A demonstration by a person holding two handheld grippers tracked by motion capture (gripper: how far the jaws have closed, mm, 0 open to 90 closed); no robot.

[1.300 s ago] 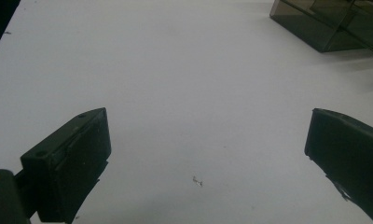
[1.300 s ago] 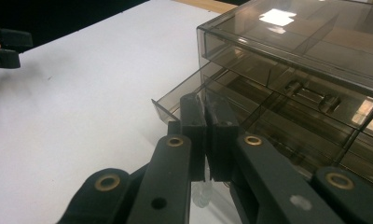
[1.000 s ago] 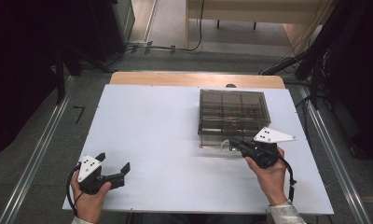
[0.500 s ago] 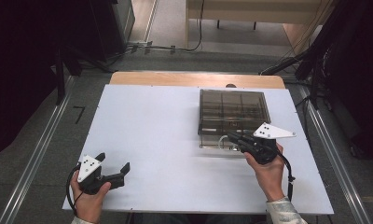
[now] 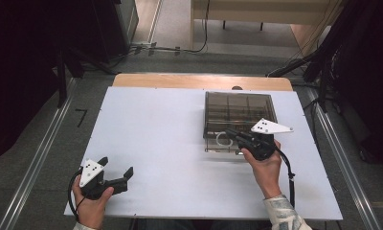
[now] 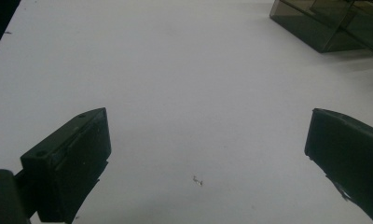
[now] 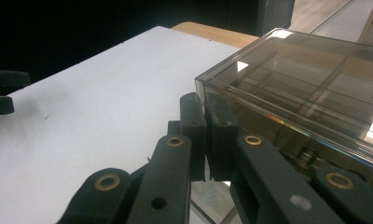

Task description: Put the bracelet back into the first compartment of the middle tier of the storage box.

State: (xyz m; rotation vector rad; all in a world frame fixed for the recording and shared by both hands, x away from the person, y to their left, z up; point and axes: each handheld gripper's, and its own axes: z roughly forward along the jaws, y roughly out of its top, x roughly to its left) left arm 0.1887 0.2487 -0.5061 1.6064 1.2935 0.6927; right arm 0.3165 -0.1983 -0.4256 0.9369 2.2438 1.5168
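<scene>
Smoky divided box (image 5: 240,112) squared to the table (image 5: 151,139), right gripper (image 5: 230,132) closed, now at its near corner, left gripper (image 5: 117,168) wide open, empty, unmoved

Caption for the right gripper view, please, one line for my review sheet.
Right gripper, jaws closed together, at the near corner of a smoky clear compartment box on the white table.

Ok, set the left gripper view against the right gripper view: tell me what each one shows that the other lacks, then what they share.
Left gripper view alone: its own two black jaws standing wide apart, and a tiny speck on the table between them. Right gripper view alone: its own jaws pressed together at the near corner of the box lid, the dividers under that lid, the wooden table edge, and the other gripper far off at left. Both share the white tabletop and the smoky transparent box.
</scene>
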